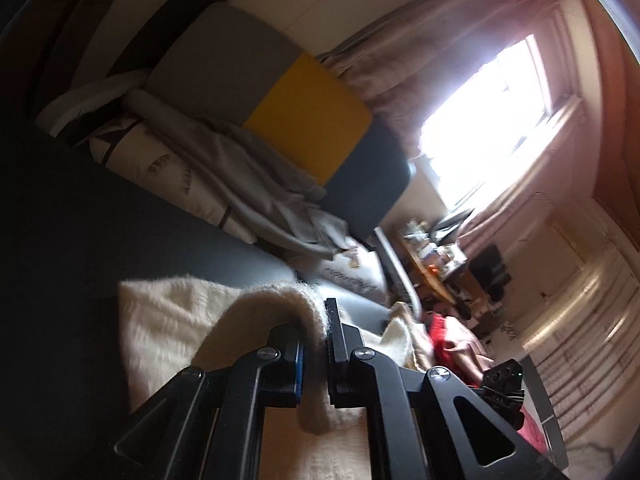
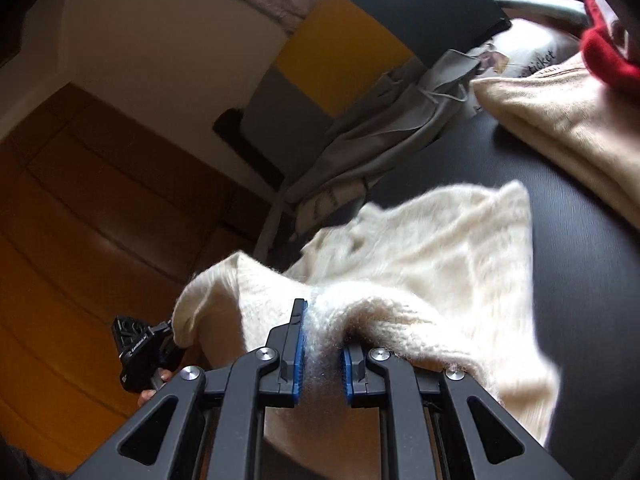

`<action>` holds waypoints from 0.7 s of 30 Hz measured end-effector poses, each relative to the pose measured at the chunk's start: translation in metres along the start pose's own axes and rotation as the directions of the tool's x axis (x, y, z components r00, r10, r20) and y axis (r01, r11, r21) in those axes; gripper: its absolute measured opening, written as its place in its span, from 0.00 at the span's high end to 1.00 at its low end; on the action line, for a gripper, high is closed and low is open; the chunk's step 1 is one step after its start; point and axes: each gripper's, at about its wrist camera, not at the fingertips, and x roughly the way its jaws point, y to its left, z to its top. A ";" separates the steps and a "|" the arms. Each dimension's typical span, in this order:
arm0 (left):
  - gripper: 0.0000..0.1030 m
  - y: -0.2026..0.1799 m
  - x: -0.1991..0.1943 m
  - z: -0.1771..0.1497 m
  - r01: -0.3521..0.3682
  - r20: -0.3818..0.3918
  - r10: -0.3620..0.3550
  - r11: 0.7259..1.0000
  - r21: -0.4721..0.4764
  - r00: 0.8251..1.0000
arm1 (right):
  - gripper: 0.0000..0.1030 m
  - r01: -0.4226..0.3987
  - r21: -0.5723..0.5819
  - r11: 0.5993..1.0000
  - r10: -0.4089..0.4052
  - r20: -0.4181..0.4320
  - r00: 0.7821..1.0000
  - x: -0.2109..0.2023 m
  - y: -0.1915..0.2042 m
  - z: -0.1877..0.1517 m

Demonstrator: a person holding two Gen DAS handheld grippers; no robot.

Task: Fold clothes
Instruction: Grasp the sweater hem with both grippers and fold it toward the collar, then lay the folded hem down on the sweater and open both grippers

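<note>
The left gripper (image 1: 316, 336) is holding a fold of the cream knitted sweater (image 1: 168, 320) between its two fingers; the jaws are standing narrow, with only the thick wool between them. The right gripper (image 2: 322, 344) is also pinching a bunched edge of the same sweater (image 2: 432, 248), and the white wool is filling the gap between its blue pads (image 2: 298, 364).

The sweater is lying on the dark surface of the bed (image 2: 580, 200), partly lifted at the near side where the two grippers are gripping it. The rest of it is spreading flat toward the middle of this surface. In the right wrist view, the other gripper (image 2: 140, 344) is showing at the left, touching a raised corner of the sweater, with some fingertips of a hand (image 2: 150, 394) below it.

A beige folded garment (image 2: 568, 120) is resting near the far right edge of the bed, apart from the sweater, and a red cloth (image 2: 604, 56) is lying on top of it. A grey garment (image 2: 380, 136) is hanging crumpled along the far edge, below a headboard of grey, yellow and dark panels (image 2: 344, 56). In the left wrist view, a bright window (image 1: 492, 120) with pink curtains (image 1: 432, 52) is shining beyond the bed.
</note>
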 end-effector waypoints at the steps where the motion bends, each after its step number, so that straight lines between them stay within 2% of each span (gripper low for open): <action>1: 0.94 0.005 0.013 0.002 -0.018 -0.017 0.018 1.000 -0.005 1.000 | 0.86 0.015 0.016 1.000 -0.015 -0.004 1.000 0.007 -0.008 0.006; 5: 0.94 0.041 0.064 -0.007 -0.114 -0.122 0.107 0.992 -0.048 0.987 | 0.86 0.068 0.086 0.994 -0.066 -0.027 0.997 0.032 -0.043 0.021; 7: 0.94 0.060 0.076 -0.020 -0.153 -0.160 0.138 0.984 -0.089 0.978 | 0.89 0.063 0.115 0.991 -0.061 -0.025 0.998 0.036 -0.056 0.018; 8: 0.94 0.069 0.073 -0.028 -0.119 -0.134 0.104 0.987 -0.112 0.985 | 0.89 0.050 0.125 0.991 -0.048 -0.015 0.999 0.035 -0.061 0.016; 10: 0.95 0.070 0.064 -0.037 -0.109 -0.115 0.095 0.986 -0.122 0.989 | 0.89 0.021 0.136 0.990 -0.022 0.006 1.000 0.029 -0.064 0.006; 15: 0.95 0.054 0.028 -0.074 -0.143 -0.131 0.133 0.987 -0.073 0.982 | 0.90 -0.001 0.122 0.993 0.001 0.003 1.000 0.001 -0.057 -0.030; 21: 0.95 0.039 -0.034 -0.124 -0.169 -0.131 0.153 0.978 -0.124 0.979 | 0.90 0.000 0.106 0.994 0.002 -0.016 1.000 -0.030 -0.044 -0.075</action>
